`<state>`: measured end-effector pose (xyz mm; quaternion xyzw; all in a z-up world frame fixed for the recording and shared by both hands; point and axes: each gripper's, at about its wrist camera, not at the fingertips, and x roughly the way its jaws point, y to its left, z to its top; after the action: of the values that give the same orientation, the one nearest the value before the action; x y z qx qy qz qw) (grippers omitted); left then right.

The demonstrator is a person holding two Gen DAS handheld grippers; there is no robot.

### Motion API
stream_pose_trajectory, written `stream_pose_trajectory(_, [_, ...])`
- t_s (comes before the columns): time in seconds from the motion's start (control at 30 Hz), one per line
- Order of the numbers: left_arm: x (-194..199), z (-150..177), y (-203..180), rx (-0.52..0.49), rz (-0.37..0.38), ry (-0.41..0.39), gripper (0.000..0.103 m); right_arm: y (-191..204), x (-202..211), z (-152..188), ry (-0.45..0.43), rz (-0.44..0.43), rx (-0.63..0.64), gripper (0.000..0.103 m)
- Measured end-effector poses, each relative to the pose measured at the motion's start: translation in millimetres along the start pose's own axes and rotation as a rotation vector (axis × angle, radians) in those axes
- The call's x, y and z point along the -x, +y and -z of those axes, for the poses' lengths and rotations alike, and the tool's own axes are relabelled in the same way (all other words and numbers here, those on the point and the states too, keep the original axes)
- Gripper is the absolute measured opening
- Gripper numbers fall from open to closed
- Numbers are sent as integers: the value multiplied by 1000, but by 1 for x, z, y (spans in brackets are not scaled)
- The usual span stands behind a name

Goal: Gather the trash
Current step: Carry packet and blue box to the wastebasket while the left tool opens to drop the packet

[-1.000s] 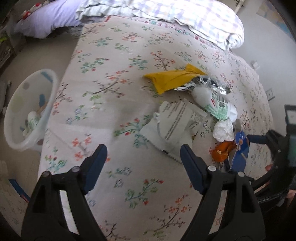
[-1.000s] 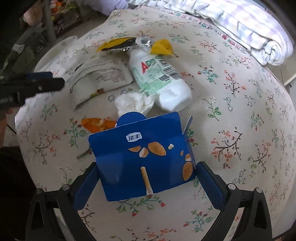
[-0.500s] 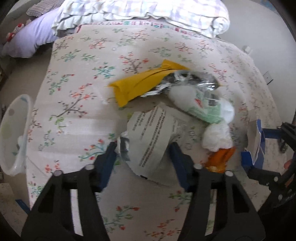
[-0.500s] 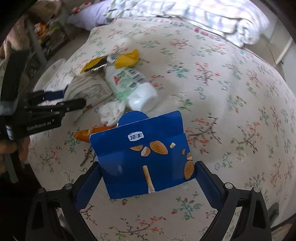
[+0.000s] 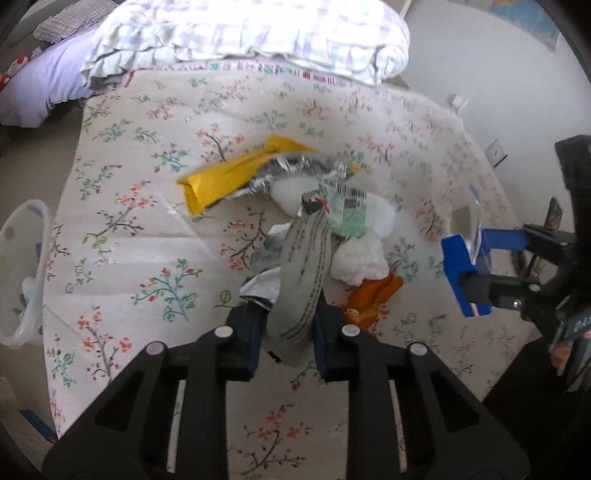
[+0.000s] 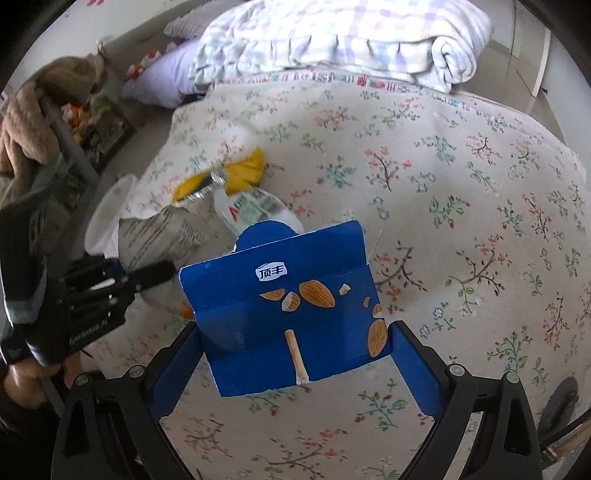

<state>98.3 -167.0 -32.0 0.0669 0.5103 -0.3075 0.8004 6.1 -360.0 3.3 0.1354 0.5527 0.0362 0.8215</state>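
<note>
Trash lies in a heap on the floral bed sheet (image 5: 140, 236): a yellow foil wrapper (image 5: 236, 177), a white bottle with a green label (image 5: 347, 206), a crumpled tissue (image 5: 358, 258) and an orange scrap (image 5: 376, 295). My left gripper (image 5: 286, 325) points down at the heap. Its jaws are closing, and a white printed paper bag (image 5: 306, 258) is pinched and folded upright between the pads. My right gripper (image 6: 295, 332) is shut on a blue snack box (image 6: 280, 295) held above the sheet. The box (image 5: 456, 266) also shows at the right of the left wrist view.
A translucent waste bin (image 5: 22, 266) with some trash inside stands on the floor left of the bed. A folded checked quilt (image 5: 251, 33) and a lilac pillow (image 5: 33, 88) lie at the head of the bed. A hand (image 6: 22, 380) holds the left tool.
The left gripper moved in over the paper bag and closed from wide open onto it, folding it upward. The right gripper rose and rolled with the blue box still in it.
</note>
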Motion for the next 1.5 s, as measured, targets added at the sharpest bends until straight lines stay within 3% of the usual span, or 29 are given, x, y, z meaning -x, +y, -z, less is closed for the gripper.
stream_pose_trajectory(0.37, [47, 3, 61, 177, -28, -104, 25, 37, 2, -25, -68, -67, -5, 99])
stream_pose_trajectory(1.1, [97, 38, 213, 503, -263, -257, 30, 132, -53, -59, -118, -112, 71, 99])
stream_pose_trajectory(1.2, [96, 39, 221, 516, -262, -272, 43, 144, -57, -61, -130, -122, 82, 99])
stream_pose_trajectory(1.27, [96, 39, 226, 532, -272, -264, 75, 150, -60, -61, -133, -127, 88, 99])
stream_pose_trajectory(1.33, [99, 42, 231, 567, -311, -254, 85, 157, -63, -60, -135, -132, 92, 99])
stream_pose_trajectory(1.5, [104, 51, 240, 626, -399, -185, 92, 173, -71, -68, -129, -143, 98, 99])
